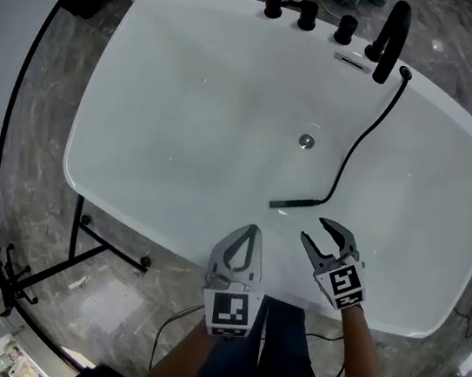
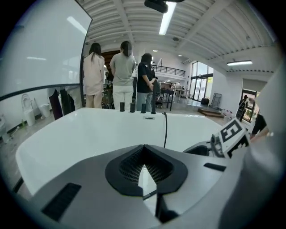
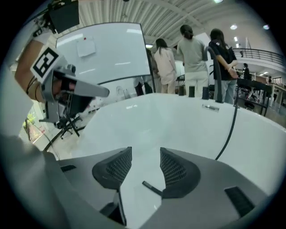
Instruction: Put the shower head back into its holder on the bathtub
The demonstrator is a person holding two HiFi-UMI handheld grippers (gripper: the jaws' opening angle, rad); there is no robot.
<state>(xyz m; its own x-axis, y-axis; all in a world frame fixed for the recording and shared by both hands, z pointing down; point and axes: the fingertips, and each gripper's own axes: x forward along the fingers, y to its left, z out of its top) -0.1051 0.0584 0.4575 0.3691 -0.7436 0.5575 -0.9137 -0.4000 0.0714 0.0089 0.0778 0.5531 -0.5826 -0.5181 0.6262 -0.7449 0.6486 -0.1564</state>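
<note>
The black shower head (image 1: 293,203) lies flat on the floor of the white bathtub (image 1: 96,184), near the front wall. Its black hose (image 1: 362,136) curves up to the far rim beside the tall black faucet (image 1: 391,35). My right gripper (image 1: 328,235) hovers open just right of and in front of the shower head, with nothing between its fingers. In the right gripper view the shower head (image 3: 152,188) shows below the gap of the right gripper (image 3: 146,150). My left gripper (image 1: 250,229) is shut and empty over the tub's front rim; the left gripper (image 2: 144,147) points along the tub toward the hose (image 2: 165,129).
Three black knobs (image 1: 307,14) stand on the far rim, and a drain (image 1: 306,140) sits mid-tub. A black stand's legs (image 1: 78,247) and a cable lie on the marble floor at the left. Three people (image 2: 121,71) stand beyond the far end.
</note>
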